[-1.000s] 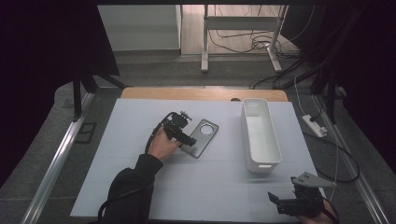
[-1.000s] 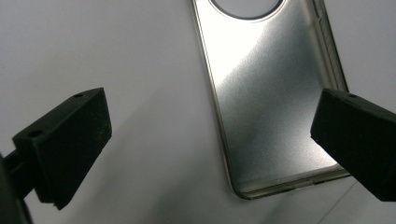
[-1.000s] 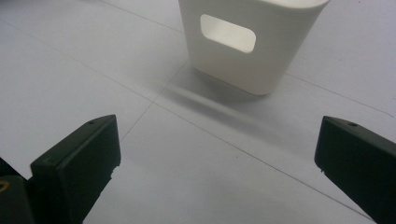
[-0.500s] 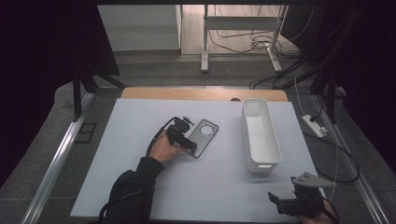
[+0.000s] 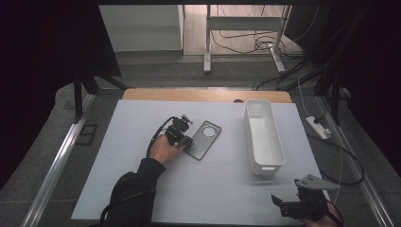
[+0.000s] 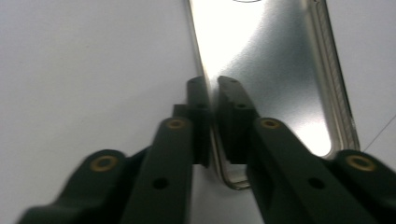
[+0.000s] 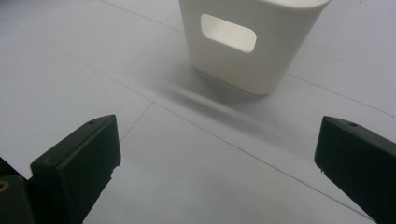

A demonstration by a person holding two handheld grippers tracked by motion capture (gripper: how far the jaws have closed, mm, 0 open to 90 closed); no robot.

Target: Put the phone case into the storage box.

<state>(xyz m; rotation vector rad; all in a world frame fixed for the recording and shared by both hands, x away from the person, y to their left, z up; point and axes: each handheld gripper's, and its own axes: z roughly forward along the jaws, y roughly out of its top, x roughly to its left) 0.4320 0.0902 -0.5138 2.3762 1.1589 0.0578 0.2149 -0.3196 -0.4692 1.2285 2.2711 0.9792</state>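
Pinching the near left rim of the phone case (image 6: 261,70) at mid-table, the left gripper (image 6: 212,93) has just closed; lifting comes next, likely toward the white bin (image 5: 265,137) right. The right gripper (image 7: 217,154) gapes idle.

One phone case (image 5: 203,139), one white bin (image 5: 263,137), two claws.

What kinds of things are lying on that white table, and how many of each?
Clear phone case: 1, its edge pinched by the left tongs, whose jaws have just been closing.
White plastic bin: 1, with a handle slot in its end wall.
Hand-held tongs: 2, the right tongs standing open short of the bin.
Total: 4
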